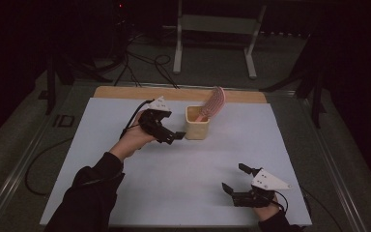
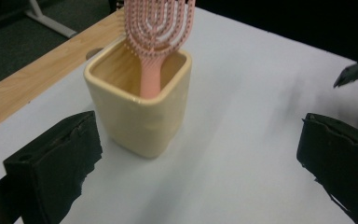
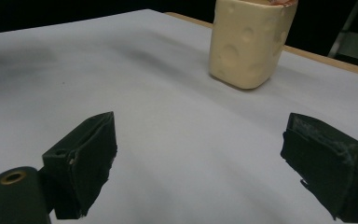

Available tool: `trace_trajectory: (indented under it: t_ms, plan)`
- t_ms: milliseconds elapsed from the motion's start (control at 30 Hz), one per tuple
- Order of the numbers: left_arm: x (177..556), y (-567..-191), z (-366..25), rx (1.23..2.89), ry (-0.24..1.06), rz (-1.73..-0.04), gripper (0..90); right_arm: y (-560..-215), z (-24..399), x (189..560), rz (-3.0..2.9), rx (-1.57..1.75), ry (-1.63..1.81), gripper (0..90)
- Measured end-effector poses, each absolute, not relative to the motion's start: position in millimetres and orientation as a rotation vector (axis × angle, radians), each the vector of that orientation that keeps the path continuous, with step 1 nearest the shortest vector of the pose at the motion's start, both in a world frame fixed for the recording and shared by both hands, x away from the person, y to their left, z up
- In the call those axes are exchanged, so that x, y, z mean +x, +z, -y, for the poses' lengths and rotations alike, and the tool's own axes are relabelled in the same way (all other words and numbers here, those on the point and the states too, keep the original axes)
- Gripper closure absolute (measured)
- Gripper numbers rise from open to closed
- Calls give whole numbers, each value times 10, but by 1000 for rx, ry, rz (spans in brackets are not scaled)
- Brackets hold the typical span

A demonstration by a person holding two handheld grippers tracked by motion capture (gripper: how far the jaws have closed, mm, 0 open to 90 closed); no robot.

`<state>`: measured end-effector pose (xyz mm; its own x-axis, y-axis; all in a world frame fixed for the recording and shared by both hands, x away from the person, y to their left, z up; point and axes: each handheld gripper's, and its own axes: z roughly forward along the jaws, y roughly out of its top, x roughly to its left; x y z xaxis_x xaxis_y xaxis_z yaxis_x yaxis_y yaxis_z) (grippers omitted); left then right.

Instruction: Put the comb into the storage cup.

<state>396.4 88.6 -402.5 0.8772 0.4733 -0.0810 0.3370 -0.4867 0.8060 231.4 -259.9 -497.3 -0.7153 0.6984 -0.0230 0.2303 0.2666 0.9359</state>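
Hairbrush (image 2: 156, 28) handle sunk in yellow cup (image 2: 140, 112), head cropped, both grippers' jaws wide

Your cream square holder (image 2: 140, 112) stands upright on the white table sheet (image 2: 242, 140), just ahead of your left gripper's (image 2: 198, 163) wide-spread fingers (image 2: 56, 165) and nearer the left-hand one. Its glossy walls carry shallow round dimples, seen from your right gripper's (image 3: 200, 163) side, where it sits well beyond those 2 parted fingers (image 3: 86, 156). 1 pink vented hairbrush (image 2: 156, 28) stands handle-down inside it, head leaning out over the far rim.
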Motion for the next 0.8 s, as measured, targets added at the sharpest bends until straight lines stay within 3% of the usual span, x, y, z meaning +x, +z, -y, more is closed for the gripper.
trace_trajectory:
  t_ms: [800]
  plan:
    - [3485,-4245,-1574,2120,226,-653,0,-4971,2578,2316,-2113,833,1437,100]
